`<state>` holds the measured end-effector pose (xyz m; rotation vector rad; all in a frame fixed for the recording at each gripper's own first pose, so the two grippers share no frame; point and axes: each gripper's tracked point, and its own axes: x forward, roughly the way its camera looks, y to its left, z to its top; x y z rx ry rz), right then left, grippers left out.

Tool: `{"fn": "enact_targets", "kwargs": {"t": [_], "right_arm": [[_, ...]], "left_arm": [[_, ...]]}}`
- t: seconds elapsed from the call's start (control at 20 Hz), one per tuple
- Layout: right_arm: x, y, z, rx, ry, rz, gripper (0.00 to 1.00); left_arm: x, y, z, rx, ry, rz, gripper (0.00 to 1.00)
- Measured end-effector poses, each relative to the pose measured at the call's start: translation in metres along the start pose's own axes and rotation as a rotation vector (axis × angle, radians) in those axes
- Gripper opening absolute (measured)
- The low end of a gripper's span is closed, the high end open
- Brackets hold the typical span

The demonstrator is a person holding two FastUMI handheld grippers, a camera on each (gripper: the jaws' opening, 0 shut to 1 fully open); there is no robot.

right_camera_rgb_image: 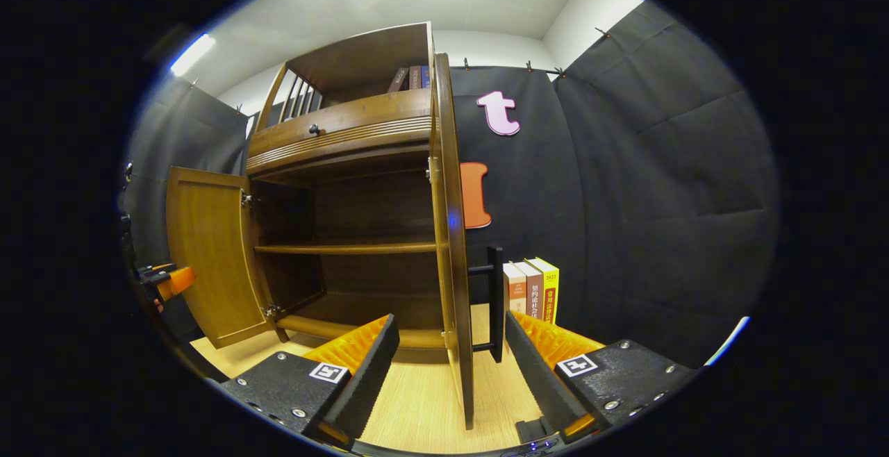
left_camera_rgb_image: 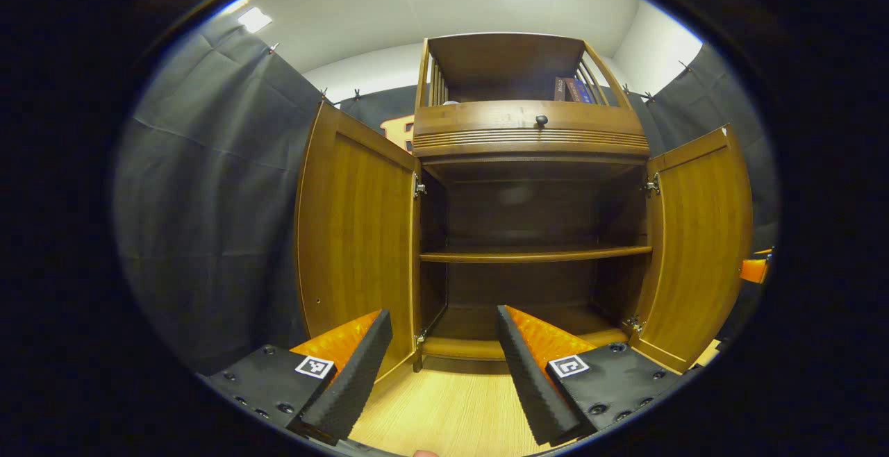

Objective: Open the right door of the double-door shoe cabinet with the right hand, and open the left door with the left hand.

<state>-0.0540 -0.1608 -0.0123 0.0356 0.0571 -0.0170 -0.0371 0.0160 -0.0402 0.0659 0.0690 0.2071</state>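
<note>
Shoe cabinet [left_camera_rgb_image: 531, 165] stands on the pale wood floor [left_camera_rgb_image: 451, 408] against the black cloth wall, both doors swung out. In the left gripper view the left door [left_camera_rgb_image: 358, 235] and right door [left_camera_rgb_image: 698, 242] flank an open compartment holding one shelf [left_camera_rgb_image: 535, 254]; shelf and bottom board look bare as far as the dim interior shows. Above it, a drawer front with a small dark knob [left_camera_rgb_image: 541, 121], then an upper railed bay holding a few books [left_camera_rgb_image: 573, 89] (spine text too small to read). In the right gripper view the right door is edge-on between the fingers, its black bar handle [right_camera_rgb_image: 494, 301] facing away. Beside the cabinet, three upright books [right_camera_rgb_image: 533, 289]; the yellow spine shows "2022", the rest illegible. Left gripper [left_camera_rgb_image: 444, 367]: fingers spread, holding nothing. Right gripper [right_camera_rgb_image: 451, 374]: fingers spread either side of the door edge, not touching it.
</note>
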Motion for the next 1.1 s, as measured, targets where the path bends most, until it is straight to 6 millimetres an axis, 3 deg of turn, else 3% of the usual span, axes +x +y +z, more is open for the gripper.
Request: {"fn": "enact_targets", "kwargs": {"t": [0.05,0.2,0.25,0.3,0.35,0.7,0.85,1.1], "right_arm": [[0.000,-0.003,0.000,0.001,-0.003,-0.006,0.94],[-0.001,-0.003,-0.006,-0.016,-0.014,0.005,0.94],[0.001,-0.005,-0.012,-0.025,0.002,0.002,1.00],[0.002,-0.007,-0.018,-0.037,0.018,-0.004,0.94],[0.003,-0.006,-0.020,-0.046,0.022,-0.004,0.94],[0.016,0.010,-0.011,-0.035,0.005,0.031,0.94],[0.018,0.013,-0.020,-0.061,0.006,0.041,0.94],[0.022,0.015,-0.017,-0.075,0.010,0.041,0.94]], "left_arm": [[0.000,0.002,-0.003,0.000,0.003,0.002,0.93],[0.010,0.000,-0.003,-0.021,-0.021,0.010,0.93],[0.013,-0.001,-0.001,-0.034,-0.029,0.012,0.93],[0.014,-0.004,0.002,-0.049,-0.029,0.010,0.94],[0.016,-0.009,0.004,-0.060,-0.032,-0.001,0.93],[0.021,-0.020,0.021,0.065,-0.046,-0.019,0.93],[0.024,-0.030,0.018,0.019,-0.057,-0.046,0.94],[0.027,-0.035,0.020,0.017,-0.064,-0.057,0.94]]}}
